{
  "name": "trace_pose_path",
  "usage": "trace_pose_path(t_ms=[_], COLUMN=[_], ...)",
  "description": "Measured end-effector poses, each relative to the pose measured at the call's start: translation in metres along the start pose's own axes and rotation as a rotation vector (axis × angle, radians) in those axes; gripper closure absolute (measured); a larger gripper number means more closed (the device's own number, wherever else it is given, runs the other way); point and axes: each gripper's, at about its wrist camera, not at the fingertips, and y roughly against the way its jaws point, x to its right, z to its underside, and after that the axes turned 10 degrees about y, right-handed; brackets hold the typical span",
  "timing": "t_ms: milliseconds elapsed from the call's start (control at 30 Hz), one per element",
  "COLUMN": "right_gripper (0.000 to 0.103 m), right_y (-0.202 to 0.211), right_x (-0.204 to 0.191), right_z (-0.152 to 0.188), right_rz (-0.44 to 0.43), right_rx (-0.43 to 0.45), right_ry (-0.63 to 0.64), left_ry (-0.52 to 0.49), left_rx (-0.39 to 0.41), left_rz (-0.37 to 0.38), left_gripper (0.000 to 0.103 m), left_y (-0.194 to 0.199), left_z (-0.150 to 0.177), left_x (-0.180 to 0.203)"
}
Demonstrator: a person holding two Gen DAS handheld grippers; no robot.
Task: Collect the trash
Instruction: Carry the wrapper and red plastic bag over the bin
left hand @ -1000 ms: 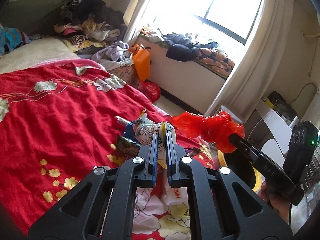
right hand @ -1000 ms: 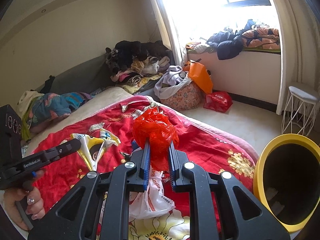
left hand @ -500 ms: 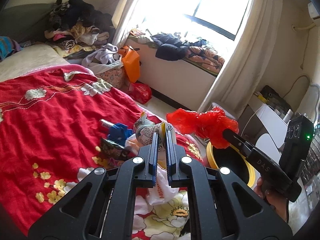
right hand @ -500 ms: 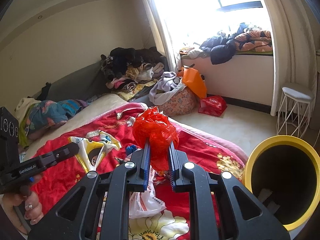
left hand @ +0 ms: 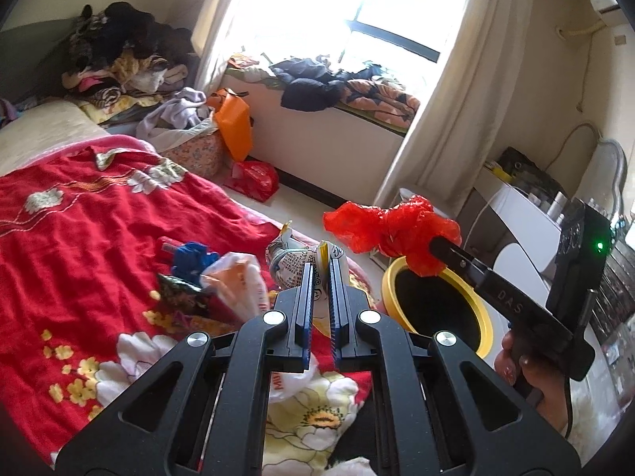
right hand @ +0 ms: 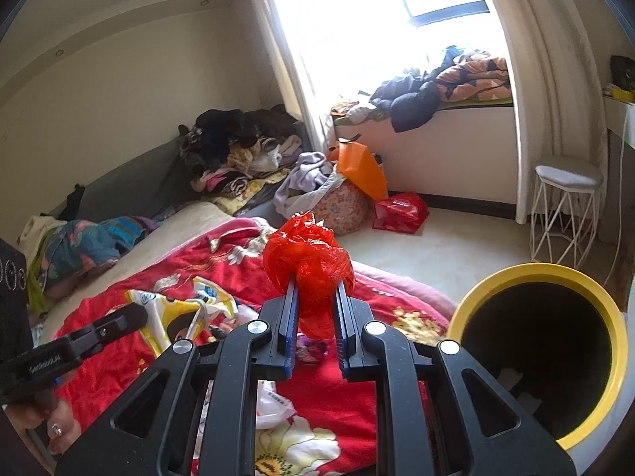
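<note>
Right wrist view: right claw (right hand: pixel 313 301) pinched tight on a crumpled red plastic bag (right hand: pixel 309 265), wad bulging above and below the fingers. Yellow-rimmed bin (right hand: pixel 535 353) sits low and to the right of this claw, mouth tilted toward the camera, dark inside, just beside the edge of the bed (right hand: pixel 401 297). Bag not yet over the opening; a rightward swing looks needed before release.

Left wrist view: left claw (left hand: pixel 322 273) nearly closed on a printed snack wrapper (left hand: pixel 289 261), which stands up between the fingers. From this side the red bag hangs above the far-left rim of the bin. Right claw is clearly the nearer one to the bin; left claw hovers over the red bedspread, further left.

More litter on the bed: blue scrap (left hand: pixel 192 256), dark wrapper (left hand: pixel 178 289), white plastic bag (left hand: pixel 238 281).

Risk, as judged: light bag may cling to the pads or drift past the rim.
</note>
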Motion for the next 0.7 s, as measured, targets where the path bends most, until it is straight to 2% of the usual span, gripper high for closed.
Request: trace_pose_path(t_ms=[700], right_gripper=[0.088], right_y=[0.023], right_x=[0.061], right_z=[0.01], right_rz=[0.146], right_rx=[0.027], right_ry=[-0.117], left_ry=[-0.091], left_rx=[-0.057], left_rz=[0.089], left_gripper=[0.099], left_y=[-0.024], left_z=[0.02], left_x=[0.052])
